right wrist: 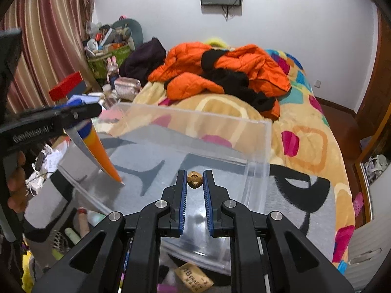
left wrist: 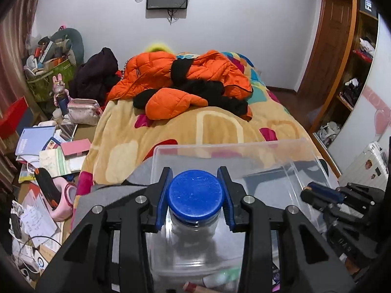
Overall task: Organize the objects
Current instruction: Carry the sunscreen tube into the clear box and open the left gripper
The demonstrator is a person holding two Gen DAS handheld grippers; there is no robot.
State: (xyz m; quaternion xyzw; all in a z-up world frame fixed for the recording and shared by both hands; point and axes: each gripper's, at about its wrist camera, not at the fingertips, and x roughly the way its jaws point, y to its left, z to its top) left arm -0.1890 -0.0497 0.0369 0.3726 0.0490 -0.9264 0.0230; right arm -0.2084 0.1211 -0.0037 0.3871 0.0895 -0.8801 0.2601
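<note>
both grippers grip: left gripper [left wrist: 195,196] clamps blue-capped bottle [left wrist: 195,195], right gripper [right wrist: 194,179] pinches carved bead [right wrist: 194,180].

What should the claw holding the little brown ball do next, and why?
Probably dip a little and open. The right claw pinches the brown bead just above the floor of the clear box, which looks bare there. The left claw and its orange tube sit off to the side.
</note>
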